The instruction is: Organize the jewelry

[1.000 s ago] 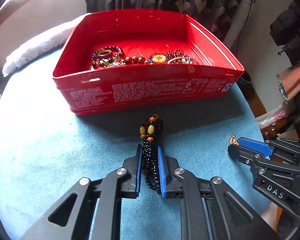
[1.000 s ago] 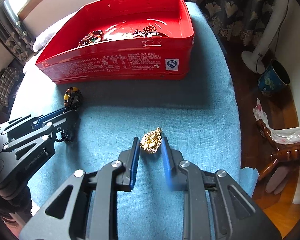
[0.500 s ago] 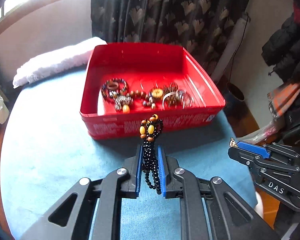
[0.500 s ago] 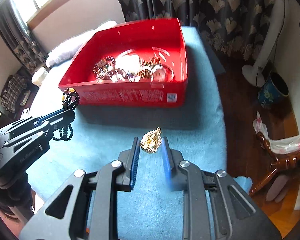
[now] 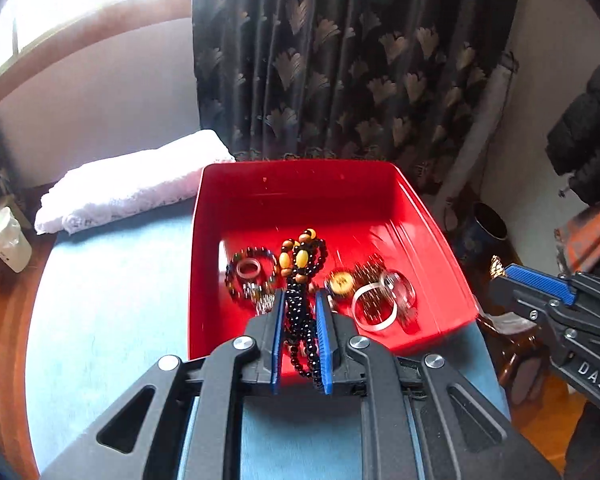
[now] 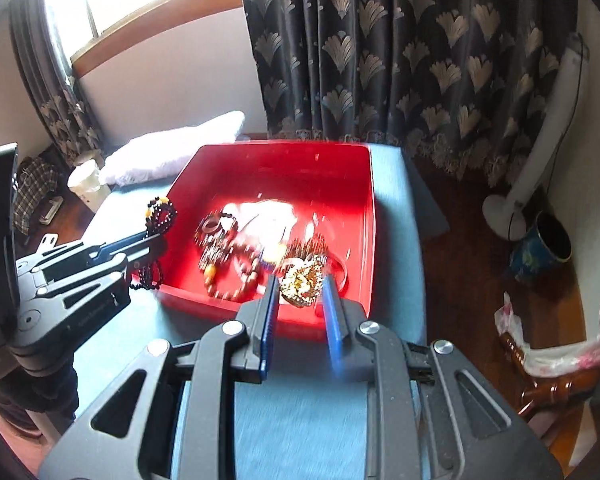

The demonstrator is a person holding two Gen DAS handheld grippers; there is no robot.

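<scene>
While the left wrist camera looked down along its fingers, the left gripper (image 5: pixel 299 320) was clamped almost closed on a black bead bracelet (image 5: pixel 300 276) with amber beads, which was lifted clear of the blue tablecloth (image 5: pixel 108 300) in front of the red tin (image 5: pixel 420 216). Inside the tin lay more bracelets and rings (image 5: pixel 374 296). At the right edge the right gripper (image 5: pixel 500 276) showed a gold tip at its fingers.

From the right wrist camera, the right gripper (image 6: pixel 300 292) was pinched nearly shut on a gold pendant (image 6: pixel 302 282), held up before the near wall of the red tin (image 6: pixel 364 216). The left gripper (image 6: pixel 156 236) at the left held the black bead bracelet (image 6: pixel 162 212), its loops hanging just beside the tin's left corner.
</scene>
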